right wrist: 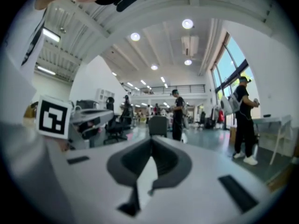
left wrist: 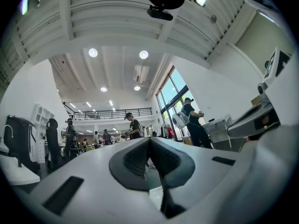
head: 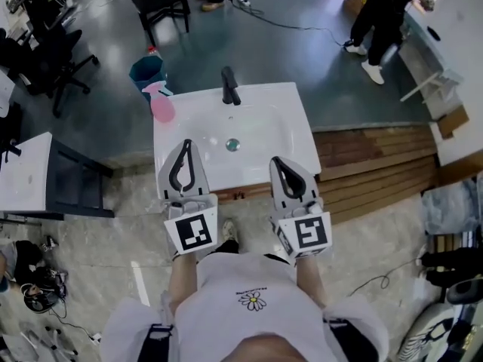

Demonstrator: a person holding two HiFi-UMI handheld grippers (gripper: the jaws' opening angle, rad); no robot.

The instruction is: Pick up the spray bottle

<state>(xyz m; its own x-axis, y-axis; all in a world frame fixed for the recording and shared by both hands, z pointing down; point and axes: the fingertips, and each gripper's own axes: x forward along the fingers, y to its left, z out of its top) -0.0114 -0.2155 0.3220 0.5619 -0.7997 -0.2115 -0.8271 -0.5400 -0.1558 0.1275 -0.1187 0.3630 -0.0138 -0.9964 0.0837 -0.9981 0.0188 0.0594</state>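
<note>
Grey concrete floor (head: 302,51) takes up most of the room, pretty shiny, with black office chairs (head: 45,51) off on the left and a person in dark clothes (head: 381,13) standing over on the far right. Plonked in the middle is a white sink unit (head: 279,104), and a stack of wooden planks (head: 377,161) lies on the floor just to its right. The person wearing the rig stands at the near edge of the sink with both tools held out over it, side by side and pointing away from them. The left gripper (head: 186,148) has its jaws pressed together with nothing between them, and the right gripper (head: 279,163) is the same deal, tips meeting and empty. Behind the sink's far left corner there's a teal bucket (head: 143,72) on the floor. The pink spray bottle (head: 161,105) sits right on that far left corner of the sink top, just in front of the bucket, ahead of the left gripper and a bit to its left, well apart from both tools. Then a black faucet (head: 229,87) at the middle of the back edge, and the little drain (head: 232,145) in the basin between the two grippers' tips.
</note>
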